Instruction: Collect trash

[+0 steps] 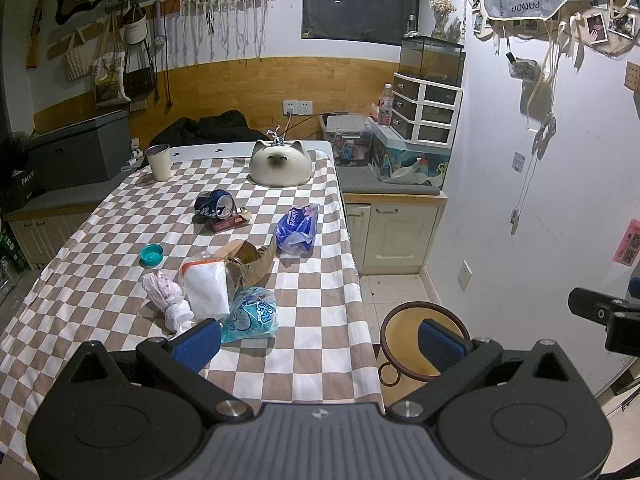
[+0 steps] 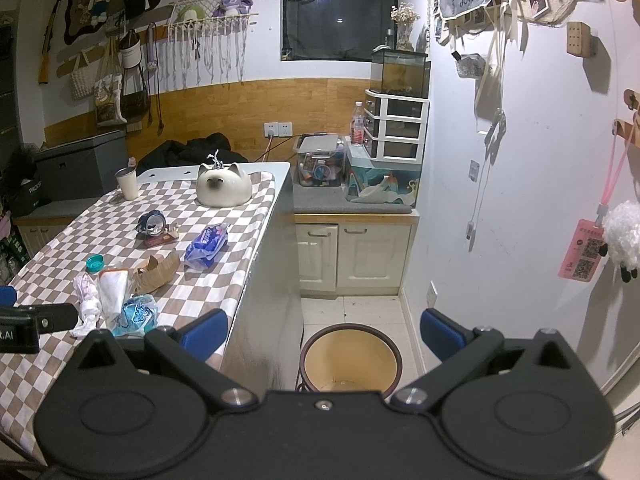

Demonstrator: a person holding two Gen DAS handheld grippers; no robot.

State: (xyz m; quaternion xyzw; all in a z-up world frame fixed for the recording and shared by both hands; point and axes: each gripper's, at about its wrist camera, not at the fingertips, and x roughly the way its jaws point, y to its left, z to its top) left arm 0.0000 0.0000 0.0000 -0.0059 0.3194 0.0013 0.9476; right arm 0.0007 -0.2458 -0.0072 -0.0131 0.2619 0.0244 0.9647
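the trash lies in a loose cluster on the desk (image 1: 280, 360), which wears a brown-and-white checked cloth. nearest the left tongs (image 1: 320, 344) is a crumpled light-blue bag (image 1: 252, 314) with printed lettering, touching a white pouch (image 1: 206, 288) with an orange strip at its top; beside that a twisted white wrapper (image 1: 168, 298) with faint pink print. just behind them sits a torn cardboard piece (image 1: 252, 262), corrugated and curled open, and to its left a teal cap (image 1: 152, 255) on its own. farther back a dented blue can (image 1: 214, 203) lies on its side, mouth toward the camera, against a small dark red box (image 1: 230, 224). right of it, near the desk edge, is a blue-and-white plastic pack (image 1: 298, 228), crinkled and slack. a cup (image 1: 159, 161) and a cat-shaped ceramic bowl (image 1: 280, 161) stand at the far end. the left tongs are spread wide and hold nothing, above the near desk edge. the right tongs (image 2: 322, 334) are likewise spread and empty, above a round bin (image 2: 351, 356) on the floor beside the desk, dark-rimmed and tan inside.
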